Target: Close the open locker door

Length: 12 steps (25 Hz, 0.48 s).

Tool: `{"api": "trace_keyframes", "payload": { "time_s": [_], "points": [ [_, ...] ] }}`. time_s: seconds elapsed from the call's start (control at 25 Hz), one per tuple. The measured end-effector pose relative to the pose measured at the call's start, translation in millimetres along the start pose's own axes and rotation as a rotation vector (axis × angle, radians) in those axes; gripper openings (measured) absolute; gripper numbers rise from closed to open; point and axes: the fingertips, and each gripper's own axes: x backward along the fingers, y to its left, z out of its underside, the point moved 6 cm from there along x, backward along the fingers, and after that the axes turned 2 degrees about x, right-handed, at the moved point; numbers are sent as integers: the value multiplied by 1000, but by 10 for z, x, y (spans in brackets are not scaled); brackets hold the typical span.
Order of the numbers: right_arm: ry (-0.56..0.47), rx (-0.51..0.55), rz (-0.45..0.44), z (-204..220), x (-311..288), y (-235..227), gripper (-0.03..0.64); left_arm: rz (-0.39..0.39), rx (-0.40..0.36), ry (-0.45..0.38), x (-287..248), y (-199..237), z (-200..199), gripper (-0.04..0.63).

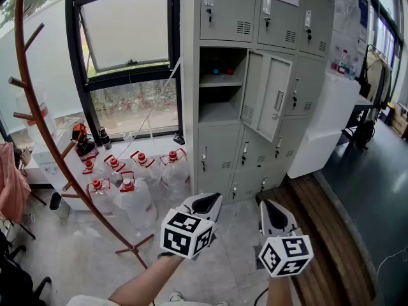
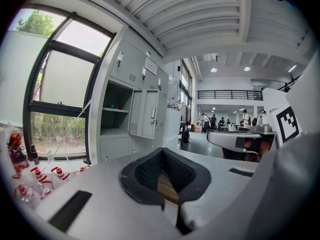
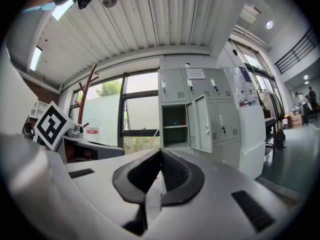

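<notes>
The open locker door (image 1: pixel 268 94) is found in the middle row of the grey lockers (image 1: pixel 229 8), swung out beside its hole (a shelf (image 1: pixel 220 81) is seen inside). The left gripper (image 1: pixel 207 204) and right gripper (image 1: pixel 275 214) are held low, well apart from it, both squeezed closed and empty. The door should be pushed slowly, far from its hinge, until it lies flat.

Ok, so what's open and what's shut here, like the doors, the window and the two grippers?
Middle locker door: swung open.
Other locker doors: shut.
Upper window pane: tilted open.
Water bottles: capped, standing on the floor.
Left gripper: shut, holding nothing.
Right gripper: shut, holding nothing.
</notes>
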Motion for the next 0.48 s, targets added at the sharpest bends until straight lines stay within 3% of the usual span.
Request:
{"api": "trace_keyframes", "payload": {
  "time_s": [0.48],
  "points": [
    [29, -36, 8, 120, 268, -646, 5, 10, -7, 17, -441, -527, 21, 6]
  ]
}}
